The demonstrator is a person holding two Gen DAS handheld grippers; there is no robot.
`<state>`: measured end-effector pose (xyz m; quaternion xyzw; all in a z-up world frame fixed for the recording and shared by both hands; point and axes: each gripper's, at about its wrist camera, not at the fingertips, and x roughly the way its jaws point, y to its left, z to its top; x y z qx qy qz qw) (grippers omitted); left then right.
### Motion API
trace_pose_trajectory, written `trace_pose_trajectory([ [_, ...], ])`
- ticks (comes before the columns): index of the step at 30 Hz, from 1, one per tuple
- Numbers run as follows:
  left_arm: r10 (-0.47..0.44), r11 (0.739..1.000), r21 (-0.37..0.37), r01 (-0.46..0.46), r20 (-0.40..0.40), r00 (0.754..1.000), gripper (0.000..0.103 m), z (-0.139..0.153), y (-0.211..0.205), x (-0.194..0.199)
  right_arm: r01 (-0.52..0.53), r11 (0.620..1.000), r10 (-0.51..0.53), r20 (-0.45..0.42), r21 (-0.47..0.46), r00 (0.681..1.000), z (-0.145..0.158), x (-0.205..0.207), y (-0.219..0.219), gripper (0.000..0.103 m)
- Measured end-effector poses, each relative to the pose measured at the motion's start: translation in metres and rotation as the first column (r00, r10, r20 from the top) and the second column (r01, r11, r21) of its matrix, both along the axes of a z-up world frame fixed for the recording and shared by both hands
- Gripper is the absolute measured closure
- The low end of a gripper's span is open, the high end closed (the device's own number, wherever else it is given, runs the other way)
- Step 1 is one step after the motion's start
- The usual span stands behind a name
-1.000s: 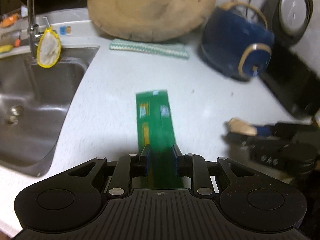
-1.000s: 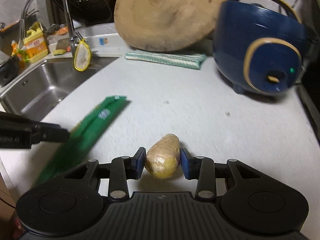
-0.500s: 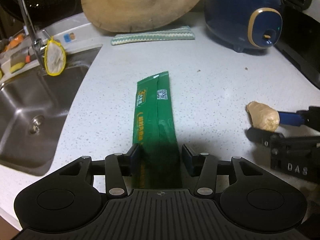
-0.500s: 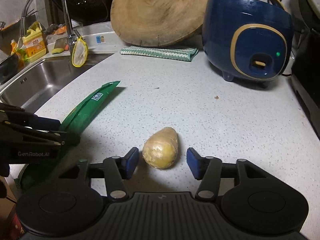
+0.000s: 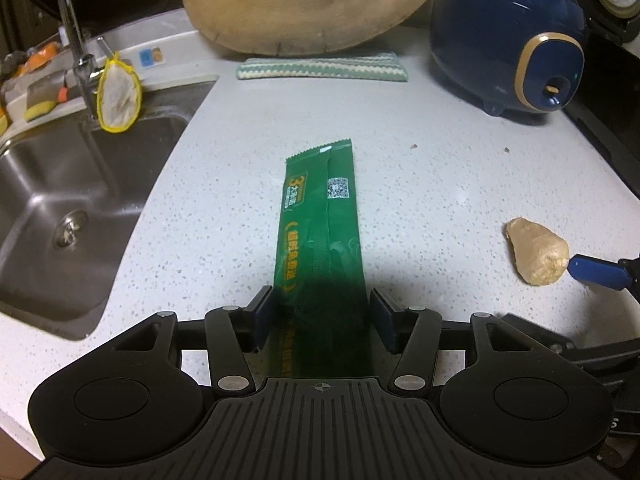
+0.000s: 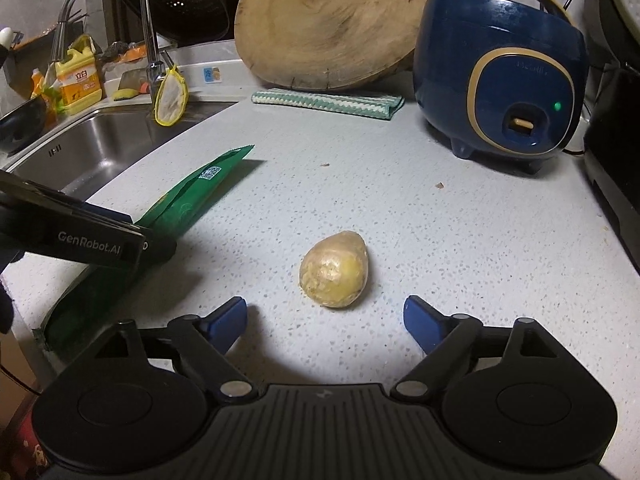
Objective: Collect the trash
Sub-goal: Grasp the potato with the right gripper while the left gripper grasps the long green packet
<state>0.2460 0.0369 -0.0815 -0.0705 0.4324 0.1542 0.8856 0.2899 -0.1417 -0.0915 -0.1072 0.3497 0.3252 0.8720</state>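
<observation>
Left gripper [image 5: 320, 316] gapes around the green wrapper [image 5: 320, 236] lying on the bench [image 5: 440, 184]; right gripper [image 6: 326, 320] is opening, potato-like lump [image 6: 334, 268] just beyond, untouched. Next: close and lift.

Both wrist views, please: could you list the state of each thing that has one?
Long green plastic wrapper: flat on countertop, unheld.
Yellowish-brown lump: on countertop, unheld.
Left gripper: open, straddling wrapper.
Right gripper: jaws opening, nothing between.
Blue rice cooker: green light on.
</observation>
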Motion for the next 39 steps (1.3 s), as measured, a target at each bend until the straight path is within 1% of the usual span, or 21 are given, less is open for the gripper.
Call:
trace_pose_trajectory([
  [1,0.009,1.000,-0.009,-0.009,-0.003,1.000,0.046,0.001,0.000,0.000,0.000,1.000,0.000,-0.026,-0.002,1.000,0.000,0.002,0.000,0.000],
  [3,0.015,1.000,-0.011,-0.015,-0.006,1.000,0.046,0.001,0.000,-0.001,0.005,1.000,-0.006,-0.050,-0.014,0.999,0.001,0.005,0.001,0.000],
  [4,0.014,1.000,-0.001,-0.014,-0.008,1.000,0.046,0.001,-0.002,-0.001,0.000,1.000,-0.002,-0.057,-0.024,0.998,0.002,0.006,0.002,0.000],
  [7,0.026,1.000,0.002,-0.026,-0.001,1.000,0.047,0.000,-0.004,-0.002,-0.046,0.998,0.043,-0.057,-0.053,0.997,0.003,0.008,0.007,0.000],
  [8,0.026,1.000,0.003,-0.026,0.001,1.000,0.048,0.000,-0.004,-0.002,-0.051,0.997,0.048,-0.046,-0.061,0.998,0.003,0.008,0.008,0.001],
  [9,0.022,1.000,0.003,-0.022,0.004,1.000,0.049,0.000,-0.005,-0.003,-0.044,0.997,0.042,-0.036,-0.061,0.998,0.003,0.009,0.009,0.005],
  [10,0.016,1.000,0.004,-0.016,0.007,1.000,0.050,0.000,-0.005,-0.004,-0.036,0.998,0.034,-0.035,-0.053,0.999,0.004,0.011,0.009,0.007],
  [13,0.002,1.000,0.005,-0.003,0.011,1.000,0.057,0.000,-0.004,-0.008,-0.027,0.999,0.026,-0.049,-0.021,0.998,0.004,0.020,0.011,0.008],
  [14,0.003,1.000,0.003,-0.003,0.012,1.000,0.061,0.001,-0.003,-0.009,-0.026,0.999,0.025,-0.047,-0.020,0.999,0.004,0.022,0.012,0.009],
  [15,0.007,1.000,0.002,-0.007,0.013,1.000,0.066,0.001,-0.002,-0.009,-0.030,0.999,0.029,-0.041,-0.024,0.999,0.004,0.024,0.014,0.013],
  [16,0.012,1.000,0.000,-0.012,0.014,1.000,0.068,0.002,-0.002,-0.010,-0.035,0.999,0.034,-0.030,-0.029,0.999,0.005,0.024,0.016,0.019],
  [17,0.015,1.000,-0.001,-0.015,0.014,1.000,0.070,0.002,-0.001,-0.010,-0.045,0.998,0.044,-0.018,-0.035,0.999,0.005,0.024,0.018,0.023],
  [18,0.019,1.000,-0.005,-0.019,0.016,1.000,0.071,0.002,0.000,-0.011,-0.051,0.998,0.050,-0.005,-0.041,0.999,0.005,0.022,0.019,0.032],
  [19,0.022,1.000,-0.006,-0.022,0.017,1.000,0.072,0.002,0.000,-0.012,-0.055,0.998,0.055,0.006,-0.041,0.998,0.006,0.021,0.020,0.044],
  [20,0.023,1.000,-0.006,-0.023,0.018,1.000,0.073,0.002,0.000,-0.012,-0.055,0.998,0.056,0.009,-0.037,0.998,0.007,0.021,0.020,0.048],
  [22,0.021,1.000,-0.004,-0.021,0.018,1.000,0.075,0.003,0.000,-0.013,-0.043,0.998,0.044,0.020,-0.038,0.999,0.008,0.020,0.020,0.067],
  [24,0.023,1.000,-0.012,-0.023,0.028,0.999,0.080,0.005,0.001,-0.015,-0.042,0.999,0.042,0.003,-0.021,0.999,0.009,0.023,0.017,0.067],
  [25,0.022,1.000,-0.016,-0.021,0.035,0.999,0.081,0.006,0.002,-0.015,-0.043,0.999,0.043,-0.008,-0.010,0.999,0.009,0.024,0.015,0.067],
  [32,0.028,0.999,-0.026,-0.027,0.049,0.998,0.083,0.009,0.004,-0.020,-0.051,0.999,0.051,-0.011,0.013,0.999,0.009,0.022,0.011,0.068],
  [35,0.021,0.999,-0.031,-0.019,0.076,0.997,0.083,0.012,0.005,-0.027,-0.056,0.998,0.056,-0.005,0.026,0.998,0.011,0.018,0.009,0.068],
  [39,0.003,0.999,-0.053,0.003,0.113,0.994,0.084,0.017,0.010,-0.043,-0.035,0.998,0.036,-0.014,0.056,0.999,0.020,0.012,0.009,0.068],
])
